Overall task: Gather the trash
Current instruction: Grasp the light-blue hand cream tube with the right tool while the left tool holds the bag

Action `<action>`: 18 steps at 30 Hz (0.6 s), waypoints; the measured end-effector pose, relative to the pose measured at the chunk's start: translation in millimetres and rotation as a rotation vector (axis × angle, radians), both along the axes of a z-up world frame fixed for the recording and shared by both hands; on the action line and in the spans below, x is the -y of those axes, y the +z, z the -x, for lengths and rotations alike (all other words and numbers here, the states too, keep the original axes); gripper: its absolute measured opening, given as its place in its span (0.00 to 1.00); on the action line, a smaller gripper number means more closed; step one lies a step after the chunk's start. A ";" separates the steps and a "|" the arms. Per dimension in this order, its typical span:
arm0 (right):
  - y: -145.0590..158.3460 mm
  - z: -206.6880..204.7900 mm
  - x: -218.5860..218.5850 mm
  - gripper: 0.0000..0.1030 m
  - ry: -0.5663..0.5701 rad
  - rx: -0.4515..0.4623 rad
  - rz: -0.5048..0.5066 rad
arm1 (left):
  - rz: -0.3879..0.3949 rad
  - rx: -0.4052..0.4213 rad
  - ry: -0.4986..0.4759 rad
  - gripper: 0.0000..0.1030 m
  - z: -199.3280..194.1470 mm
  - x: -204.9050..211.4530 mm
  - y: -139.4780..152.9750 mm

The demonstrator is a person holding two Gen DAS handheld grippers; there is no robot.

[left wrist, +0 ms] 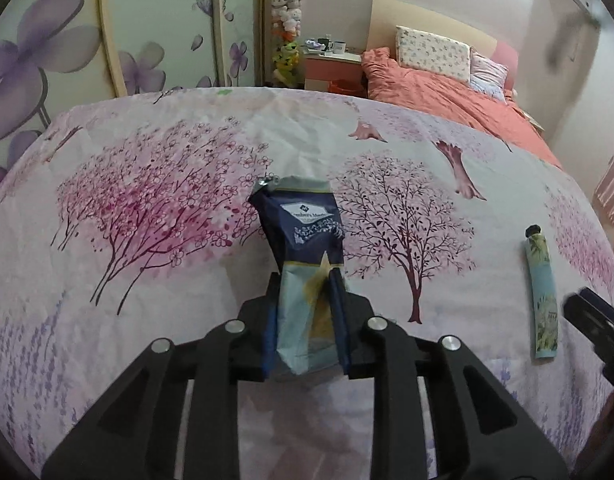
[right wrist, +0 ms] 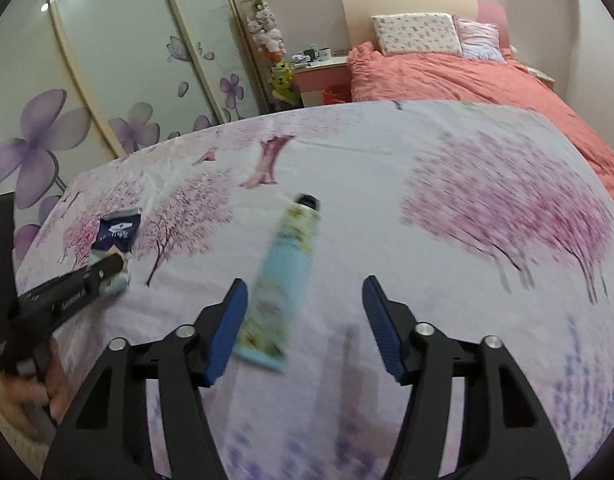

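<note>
1. You are working over a table draped in a blossom-tree cloth [left wrist: 155, 264], with a coral-quilted bed [left wrist: 447, 92] lying behind it; no bin or bag for the trash is showing in either view, so where the pieces are going cannot be told.
2. You are partway through, as I judge it: one piece is in hand, one is lying loose, and nothing is visibly binned yet.
3. Your left gripper [left wrist: 305, 304] is pinching the navy and pale-blue snack wrapper [left wrist: 303, 232], its jaws pressing narrowly on the wrapper's lower end while the crumpled top is sticking up above the cloth.
4. Your right gripper [right wrist: 303, 320] is standing spread and empty, holding nothing; the pale-blue floral tube [right wrist: 283, 276] is lying flat on the cloth, its crimped end just beside the gripper's left pad, whether touching I cannot tell, its dark cap pointing away.
</note>
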State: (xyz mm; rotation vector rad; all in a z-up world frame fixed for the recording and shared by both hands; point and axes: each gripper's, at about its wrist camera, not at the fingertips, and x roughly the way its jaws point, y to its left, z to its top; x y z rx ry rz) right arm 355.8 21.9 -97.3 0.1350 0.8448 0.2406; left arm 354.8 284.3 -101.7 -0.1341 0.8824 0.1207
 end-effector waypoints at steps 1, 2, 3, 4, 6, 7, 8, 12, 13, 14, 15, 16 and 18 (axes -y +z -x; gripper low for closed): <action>-1.6 -4.7 -6.6 0.55 0.001 -0.001 0.012 | 0.010 0.001 0.002 0.26 -0.3 -1.7 -0.2; -3.0 -7.5 -11.0 0.54 0.001 -0.003 0.022 | 0.019 0.002 0.004 0.27 -0.1 -2.8 -0.3; -3.4 -7.9 -13.1 0.53 0.001 -0.004 0.030 | 0.026 0.003 0.004 0.27 0.1 -3.9 -0.2; -4.7 -9.7 -14.8 0.53 -0.001 -0.006 0.039 | 0.029 0.004 0.005 0.27 -0.1 -4.1 -0.4; -7.7 -12.7 -17.2 0.46 -0.009 -0.017 0.064 | 0.034 0.004 0.005 0.27 -0.6 -5.1 -0.3; -9.8 -14.6 -15.5 0.42 -0.013 -0.034 0.066 | 0.030 0.003 0.006 0.27 -1.2 -4.6 0.0; -9.7 -14.4 -13.2 0.36 -0.021 -0.036 0.062 | 0.025 0.003 0.005 0.27 -0.7 -6.4 -1.2; -8.4 -8.4 -3.9 0.30 -0.023 -0.033 0.089 | 0.024 0.002 0.007 0.27 0.2 -1.5 -1.3; -8.2 -4.9 1.8 0.30 -0.026 -0.032 0.094 | 0.034 0.004 0.008 0.27 0.6 -3.3 -1.3; -8.4 -3.6 5.1 0.30 -0.027 -0.032 0.098 | 0.042 0.006 0.009 0.27 0.5 -4.1 -1.2; -8.4 0.2 12.4 0.30 -0.031 -0.030 0.108 | 0.051 0.007 0.010 0.27 -1.1 -4.4 -0.4; -8.3 4.4 20.5 0.30 -0.037 -0.029 0.118 | 0.060 0.009 0.012 0.27 -1.0 -5.7 -0.4; -8.3 9.7 31.0 0.30 -0.047 -0.027 0.142 | 0.061 0.009 0.013 0.27 -1.3 -5.4 -0.6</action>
